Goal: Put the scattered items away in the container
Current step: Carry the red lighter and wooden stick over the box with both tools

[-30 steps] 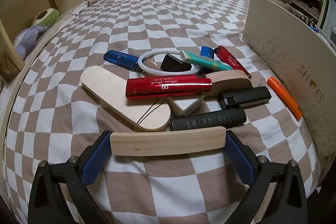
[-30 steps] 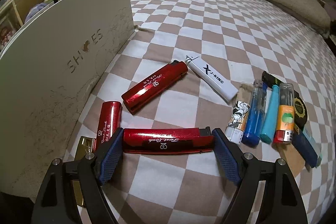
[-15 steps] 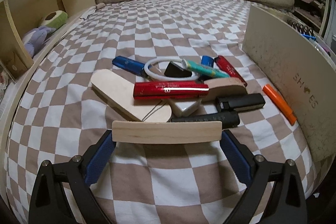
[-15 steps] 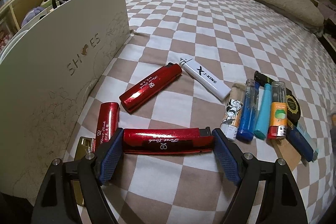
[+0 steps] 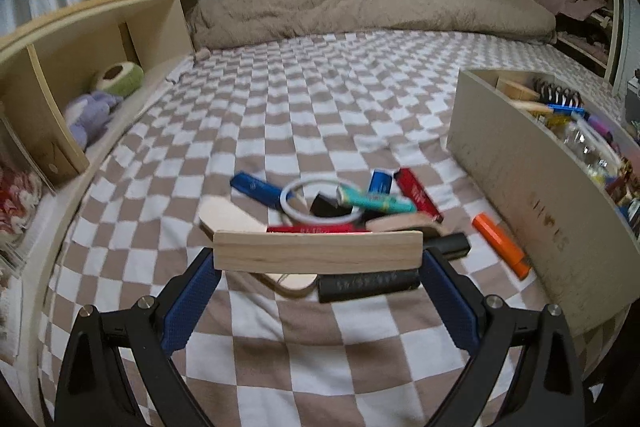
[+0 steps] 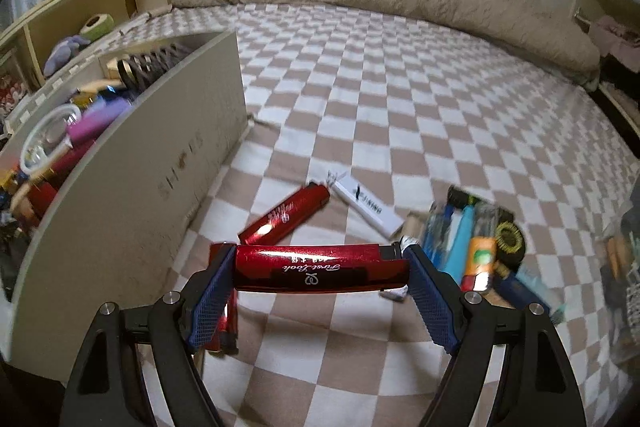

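My left gripper [image 5: 318,259] is shut on a wooden block [image 5: 318,251], held end to end above the checkered bed. Below it lies a pile: a red lighter [image 5: 418,191], a teal tube [image 5: 374,201], a white ring [image 5: 298,207], a black lighter [image 5: 368,283], an orange lighter [image 5: 500,243]. The beige shoe box [image 5: 532,211] stands to the right, holding several items. My right gripper [image 6: 320,269] is shut on a red lighter [image 6: 320,269], lifted above the bed. The shoe box [image 6: 132,187] is to its left. More lighters lie beyond: red [image 6: 286,214], white [image 6: 366,203].
A row of coloured lighters [image 6: 472,247] lies at the right in the right wrist view. A wooden shelf [image 5: 80,75] with plush toys runs along the bed's left. A brown blanket [image 5: 360,11] lies at the far end.
Both grippers have risen from the bed with their loads. The views now look over the box rim and show its contents.
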`<state>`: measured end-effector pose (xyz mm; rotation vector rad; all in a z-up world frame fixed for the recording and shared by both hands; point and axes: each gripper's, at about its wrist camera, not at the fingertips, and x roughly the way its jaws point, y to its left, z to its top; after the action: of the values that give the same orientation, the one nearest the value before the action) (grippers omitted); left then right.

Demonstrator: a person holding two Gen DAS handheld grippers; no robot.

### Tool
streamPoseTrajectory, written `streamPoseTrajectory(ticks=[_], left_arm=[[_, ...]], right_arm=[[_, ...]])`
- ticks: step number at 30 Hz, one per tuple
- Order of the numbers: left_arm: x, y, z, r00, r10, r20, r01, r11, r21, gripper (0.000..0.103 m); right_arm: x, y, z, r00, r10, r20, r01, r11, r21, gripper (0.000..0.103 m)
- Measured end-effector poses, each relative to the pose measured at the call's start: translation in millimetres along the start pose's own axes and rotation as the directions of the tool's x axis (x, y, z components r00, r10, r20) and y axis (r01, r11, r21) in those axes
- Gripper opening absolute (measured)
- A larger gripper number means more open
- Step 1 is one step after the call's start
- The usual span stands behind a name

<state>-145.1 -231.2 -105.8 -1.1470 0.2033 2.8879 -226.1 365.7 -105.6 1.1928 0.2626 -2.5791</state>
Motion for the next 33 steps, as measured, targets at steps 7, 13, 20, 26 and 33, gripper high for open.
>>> streamPoseTrajectory(ticks=[7, 13, 20, 26, 33], left_arm=[[-30, -19, 20, 0.997, -0.023, 0.075, 0.023, 1.0, 0.01, 0.1], [-54, -40, 39, 0.99, -0.066, 0.121, 0.066, 0.998, 0.001, 0.1], [-78, -66, 54, 0.978, -0.13, 0.165, 0.133, 0.991, -0.008, 0.1], [-91, -87, 62, 0.97, -0.162, 0.179, 0.169, 0.985, -0.022, 0.1], [-95, -114, 68, 0.963, -0.202, 0.179, 0.212, 0.976, -0.04, 0.1]], right_arm=[[-33, 0, 9, 0.997, 0.001, 0.078, -0.002, 1.0, 0.006, 0.083], [-64, 7, 16, 0.987, 0.008, 0.163, -0.011, 1.0, 0.018, 0.083], [-97, 22, 22, 0.973, 0.031, 0.23, -0.031, 1.0, -0.003, 0.083], [-119, 38, 28, 0.959, 0.067, 0.276, -0.061, 0.998, -0.031, 0.083], [-124, 67, 28, 0.952, 0.129, 0.276, -0.118, 0.991, -0.055, 0.083]])
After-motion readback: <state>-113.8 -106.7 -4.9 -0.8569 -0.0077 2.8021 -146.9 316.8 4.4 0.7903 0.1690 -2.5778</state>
